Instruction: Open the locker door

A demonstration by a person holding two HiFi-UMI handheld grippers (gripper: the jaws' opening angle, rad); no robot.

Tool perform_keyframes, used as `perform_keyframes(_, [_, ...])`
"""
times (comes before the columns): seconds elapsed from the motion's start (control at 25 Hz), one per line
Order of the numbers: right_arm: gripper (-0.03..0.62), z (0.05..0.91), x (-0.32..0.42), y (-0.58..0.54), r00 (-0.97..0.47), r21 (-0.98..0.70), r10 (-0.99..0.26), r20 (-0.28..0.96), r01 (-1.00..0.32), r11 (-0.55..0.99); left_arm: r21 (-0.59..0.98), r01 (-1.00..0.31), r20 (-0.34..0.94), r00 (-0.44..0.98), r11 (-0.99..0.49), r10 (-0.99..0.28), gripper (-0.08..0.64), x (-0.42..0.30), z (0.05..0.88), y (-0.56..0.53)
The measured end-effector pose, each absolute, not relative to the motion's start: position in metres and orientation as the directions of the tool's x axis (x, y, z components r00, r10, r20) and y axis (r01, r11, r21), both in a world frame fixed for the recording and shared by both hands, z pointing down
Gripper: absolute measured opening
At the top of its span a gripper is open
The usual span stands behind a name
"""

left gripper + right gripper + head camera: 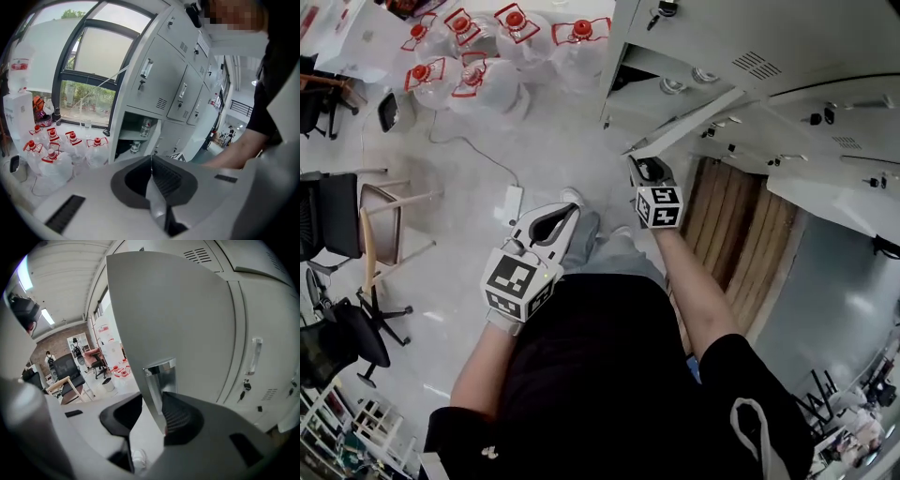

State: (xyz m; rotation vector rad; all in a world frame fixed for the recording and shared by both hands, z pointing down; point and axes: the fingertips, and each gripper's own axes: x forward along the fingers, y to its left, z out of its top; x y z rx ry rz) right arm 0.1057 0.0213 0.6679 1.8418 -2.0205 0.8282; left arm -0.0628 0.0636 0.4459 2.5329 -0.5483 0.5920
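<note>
The grey locker door (686,120) stands partly swung out from the bank of lockers (825,94). My right gripper (645,171) is at the door's free edge. In the right gripper view the door (173,310) runs between the jaws of the right gripper (152,398), which are closed on its edge just below the metal handle recess (161,376). My left gripper (570,214) hangs low by the person's body, away from the lockers. Its pads meet with nothing between them in the left gripper view (151,161). The open compartment (136,136) holds bottles.
Several large water jugs with red caps (487,56) stand on the floor at the far left. A wooden chair (384,225) and black office chairs (333,220) are to the left. A power strip (511,202) lies on the floor. A wooden panel (731,225) is beneath the lockers.
</note>
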Motion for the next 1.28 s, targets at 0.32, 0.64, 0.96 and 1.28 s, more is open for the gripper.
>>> perform_keyframes(0.32, [0.13, 0.675, 0.132, 0.082, -0.127, -0.276, -0.821, 0.557, -0.96, -0.039, 0.334, -0.434, 0.498, 0.835, -0.837, -0.235, 0.025, -0.044, 0.446, 0.107])
perform_keyframes(0.64, [0.075, 0.675, 0.171, 0.141, -0.011, -0.291, -0.819, 0.573, -0.938, -0.191, 0.319, -0.376, 0.489, 0.852, -0.87, -0.188, 0.025, -0.012, 0.437, 0.142])
perform_keyframes(0.96, [0.052, 0.665, 0.213, 0.187, 0.059, -0.284, -0.81, 0.583, -0.92, -0.271, 0.319, -0.319, 0.48, 0.866, -0.893, -0.138, 0.025, 0.023, 0.432, 0.168])
perform_keyframes(1.28, [0.048, 0.59, 0.216, 0.222, 0.056, -0.272, -0.843, 0.535, -0.933, -0.235, 0.33, -0.255, 0.445, 0.891, -0.909, -0.088, 0.025, 0.056, 0.423, 0.165])
